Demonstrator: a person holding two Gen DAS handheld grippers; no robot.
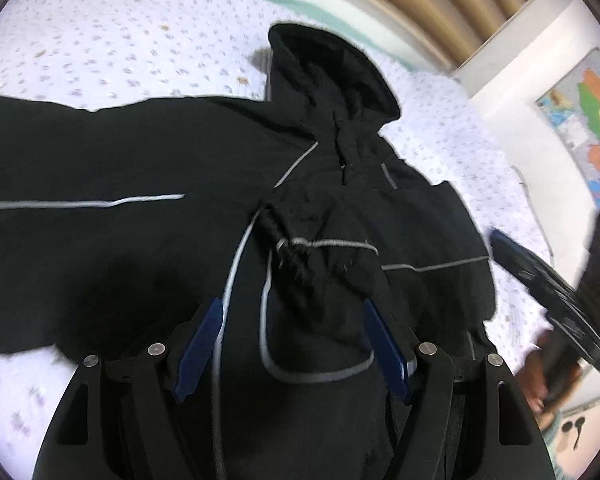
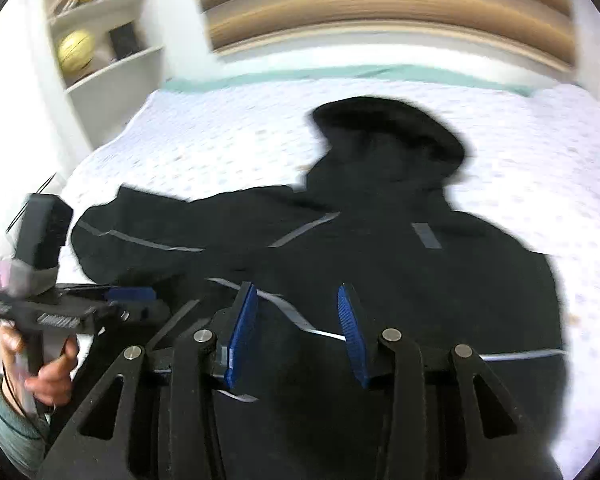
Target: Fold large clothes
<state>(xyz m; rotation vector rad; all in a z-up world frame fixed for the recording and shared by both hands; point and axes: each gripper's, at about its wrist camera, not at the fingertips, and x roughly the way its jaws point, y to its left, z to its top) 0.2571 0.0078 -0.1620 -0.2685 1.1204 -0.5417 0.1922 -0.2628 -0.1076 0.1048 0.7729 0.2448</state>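
Note:
A black hooded jacket (image 1: 148, 160) with grey reflective piping lies on the bed, hood (image 1: 332, 68) toward the headboard. One sleeve stretches out to the left; the other sleeve, with its cuff (image 1: 296, 256), is folded across the chest. My left gripper (image 1: 294, 312) is open just above the folded sleeve, holding nothing. In the right wrist view the jacket (image 2: 420, 280) fills the centre, and my right gripper (image 2: 296, 300) is open above its lower front, empty. The left gripper (image 2: 128, 294) shows at the left there, held by a hand.
The bed has a white dotted cover (image 1: 120, 40) with a teal edge and a wooden slatted headboard (image 2: 380, 4). A white shelf (image 2: 100, 28) with a yellow ball stands at left. A map (image 1: 584, 120) hangs on the right wall. The right gripper (image 1: 548, 280) shows at right.

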